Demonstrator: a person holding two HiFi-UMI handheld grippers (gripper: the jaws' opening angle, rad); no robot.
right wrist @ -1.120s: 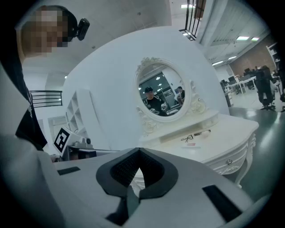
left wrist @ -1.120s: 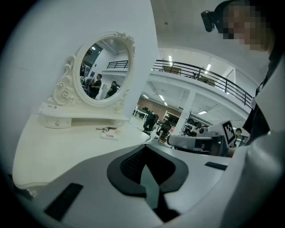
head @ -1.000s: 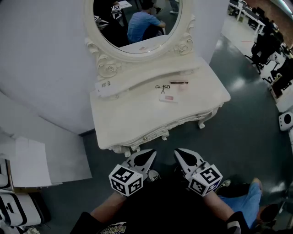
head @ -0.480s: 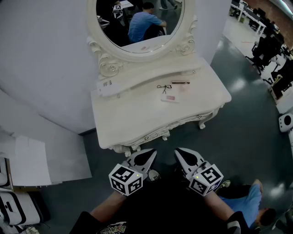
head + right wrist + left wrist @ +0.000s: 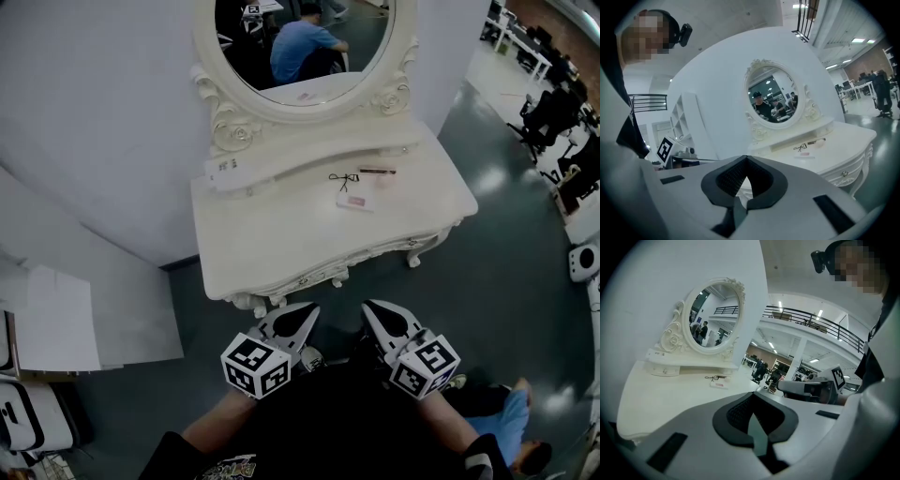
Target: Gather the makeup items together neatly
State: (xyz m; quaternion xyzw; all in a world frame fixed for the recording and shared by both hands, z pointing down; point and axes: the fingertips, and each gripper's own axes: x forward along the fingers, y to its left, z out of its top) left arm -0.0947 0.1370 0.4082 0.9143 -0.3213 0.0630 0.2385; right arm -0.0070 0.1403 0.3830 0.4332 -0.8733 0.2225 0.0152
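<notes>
left hand-held gripper (image 5: 302, 317) and right hand-held gripper (image 5: 377, 315) both pressed together, empty, short of the counter (image 5: 272, 239). eyelash curler (image 5: 341, 178), pencil (image 5: 376, 171) and pink packet (image 5: 353, 201) sit well ahead, back-right; right side nearer. pencil lies crosswise.

no text can be read; the white label (image 5: 223, 170) on the dressing table (image 5: 272, 236) is too small.

I see a cream-white table (image 5: 281, 234) and a matching mirror frame (image 5: 230, 127) carved with scrolls. The eyelash curler (image 5: 343, 178) is black, the flat packet (image 5: 353, 201) pale pink. The left gripper (image 5: 302, 317) and right gripper (image 5: 373, 314) are pale grey with black-and-white square markers. The floor (image 5: 506, 244) is dark grey-green.
</notes>
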